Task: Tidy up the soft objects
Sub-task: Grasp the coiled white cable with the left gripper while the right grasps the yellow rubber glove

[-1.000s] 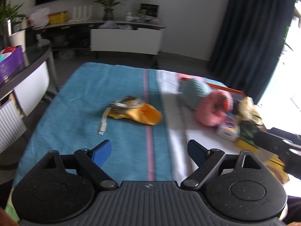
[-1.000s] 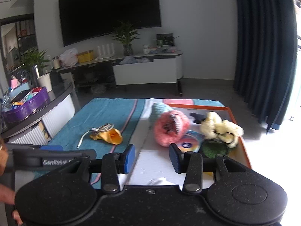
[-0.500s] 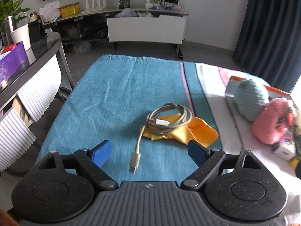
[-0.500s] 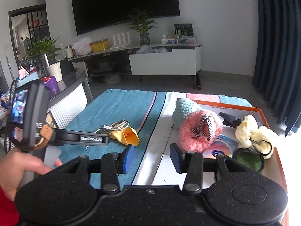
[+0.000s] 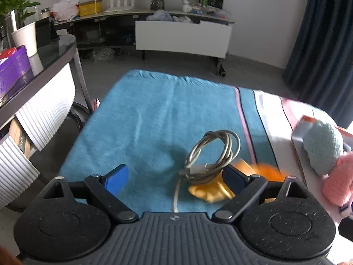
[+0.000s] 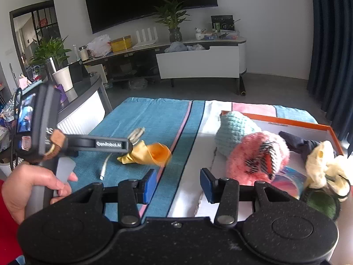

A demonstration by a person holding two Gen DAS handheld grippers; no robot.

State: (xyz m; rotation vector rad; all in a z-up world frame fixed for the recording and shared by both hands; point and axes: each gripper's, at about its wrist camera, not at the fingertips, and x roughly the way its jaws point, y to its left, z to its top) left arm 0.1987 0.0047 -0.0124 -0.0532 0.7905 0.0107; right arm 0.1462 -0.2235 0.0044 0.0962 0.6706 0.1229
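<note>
A coiled grey cable (image 5: 211, 154) lies on a crumpled yellow-orange cloth (image 5: 209, 191) on the blue towel (image 5: 154, 114). My left gripper (image 5: 175, 177) hangs just over them, its jaws opening wide. The cable sits between the fingers, close to the right one, and no pad presses it. In the right wrist view, a hand (image 6: 33, 187) holds the left gripper (image 6: 129, 143) with its tip at the cable (image 6: 136, 133) and cloth (image 6: 150, 153). My right gripper (image 6: 178, 185) stands open over the towel's stripe, with nothing between its fingers.
An orange-rimmed tray (image 6: 286, 122) on the right holds a teal knit plush (image 6: 233, 128), a pink fluffy item (image 6: 253, 154), a dark cloth (image 6: 297, 142), a cream scrunchie (image 6: 324, 165) and a green round thing (image 6: 320, 201). A curved side table (image 5: 55, 53) stands left.
My left gripper has moved left and down toward the cable and cloth, which now lie between its wider jaws. The right gripper has drifted closer to the table.
</note>
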